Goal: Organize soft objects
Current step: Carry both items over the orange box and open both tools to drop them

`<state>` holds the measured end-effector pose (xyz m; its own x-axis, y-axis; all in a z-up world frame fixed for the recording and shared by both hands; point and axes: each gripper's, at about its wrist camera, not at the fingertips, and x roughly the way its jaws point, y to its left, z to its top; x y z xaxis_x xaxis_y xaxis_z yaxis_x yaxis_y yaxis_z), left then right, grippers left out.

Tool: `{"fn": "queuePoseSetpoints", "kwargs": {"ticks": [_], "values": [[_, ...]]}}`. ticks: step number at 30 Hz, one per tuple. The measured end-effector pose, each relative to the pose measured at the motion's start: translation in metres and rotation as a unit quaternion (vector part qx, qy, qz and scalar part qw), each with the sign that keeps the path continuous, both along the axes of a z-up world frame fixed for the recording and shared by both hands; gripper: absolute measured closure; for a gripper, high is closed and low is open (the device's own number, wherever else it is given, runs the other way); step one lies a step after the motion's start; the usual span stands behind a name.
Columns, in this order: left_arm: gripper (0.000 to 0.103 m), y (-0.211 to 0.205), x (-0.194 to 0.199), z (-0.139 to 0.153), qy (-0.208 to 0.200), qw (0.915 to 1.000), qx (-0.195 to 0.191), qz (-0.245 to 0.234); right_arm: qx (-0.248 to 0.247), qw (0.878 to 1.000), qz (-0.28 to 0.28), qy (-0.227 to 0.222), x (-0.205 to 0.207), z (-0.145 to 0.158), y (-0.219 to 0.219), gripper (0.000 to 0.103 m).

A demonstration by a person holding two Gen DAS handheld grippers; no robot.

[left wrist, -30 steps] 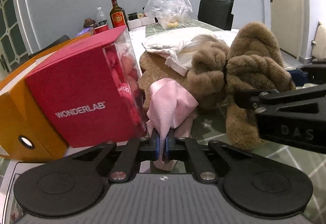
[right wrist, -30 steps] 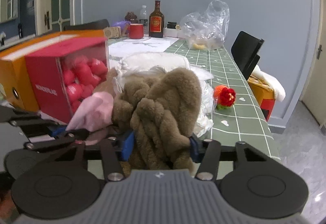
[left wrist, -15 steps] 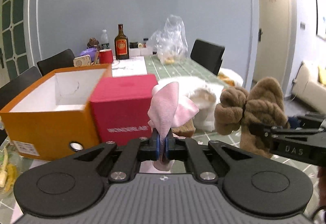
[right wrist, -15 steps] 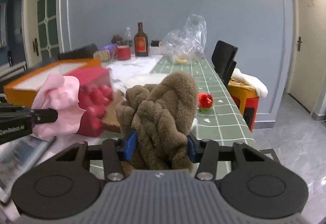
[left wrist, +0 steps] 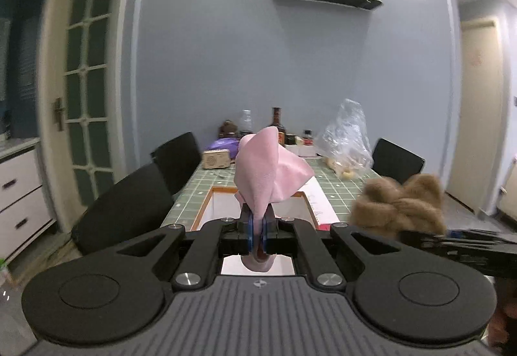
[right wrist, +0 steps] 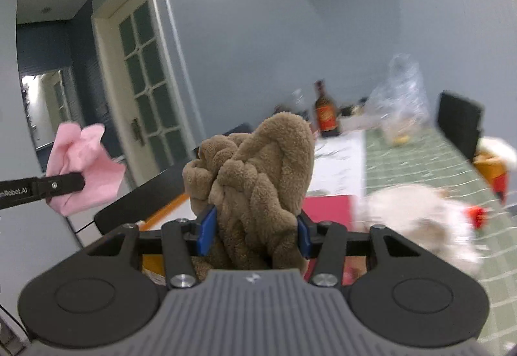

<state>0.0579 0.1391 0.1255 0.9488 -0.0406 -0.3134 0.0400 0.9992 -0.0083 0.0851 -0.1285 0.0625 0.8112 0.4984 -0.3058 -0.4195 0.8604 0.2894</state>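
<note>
I have lifted both claws high off the bench point(left wrist: 336, 191), left claw point(left wrist: 257, 234) pinching the pink cloth point(left wrist: 268, 175), right claw point(right wrist: 253, 234) clamping the brown plush point(right wrist: 258, 181), ready for the open box point(left wrist: 223, 210).

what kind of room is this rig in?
Likely a home dining room: a long green-tiled table with black chairs around it, bottles and a plastic bag at its far end, and a glazed door.

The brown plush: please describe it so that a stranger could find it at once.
Look above the green table, at the right gripper. Its blue pads squeeze the brown plush. It is furry and knotted, unlike the smooth pink cloth beside it.
</note>
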Motion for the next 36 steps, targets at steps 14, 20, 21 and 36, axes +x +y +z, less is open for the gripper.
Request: {"fn": "queuePoseSetpoints", "kwargs": {"ticks": [14, 20, 21, 36], "values": [[0.098, 0.016, 0.088, -0.055, 0.078, 0.9959, 0.044, 0.012, -0.102, 0.992, -0.018, 0.077, 0.091, -0.043, 0.115, 0.055], [0.098, 0.018, 0.093, -0.071, 0.097, 0.9939, 0.05, 0.016, -0.145, 0.987, -0.035, 0.05, 0.084, -0.045, 0.118, 0.045], [0.098, 0.02, 0.095, -0.072, 0.105, 0.9934, 0.043, 0.018, -0.139, 0.989, -0.03, 0.043, 0.081, -0.043, 0.117, 0.038], [0.096, 0.013, 0.115, -0.103, 0.181, 0.9825, 0.045, 0.009, -0.132, 0.99, -0.052, -0.003, 0.05, -0.03, 0.076, 0.022]]}}
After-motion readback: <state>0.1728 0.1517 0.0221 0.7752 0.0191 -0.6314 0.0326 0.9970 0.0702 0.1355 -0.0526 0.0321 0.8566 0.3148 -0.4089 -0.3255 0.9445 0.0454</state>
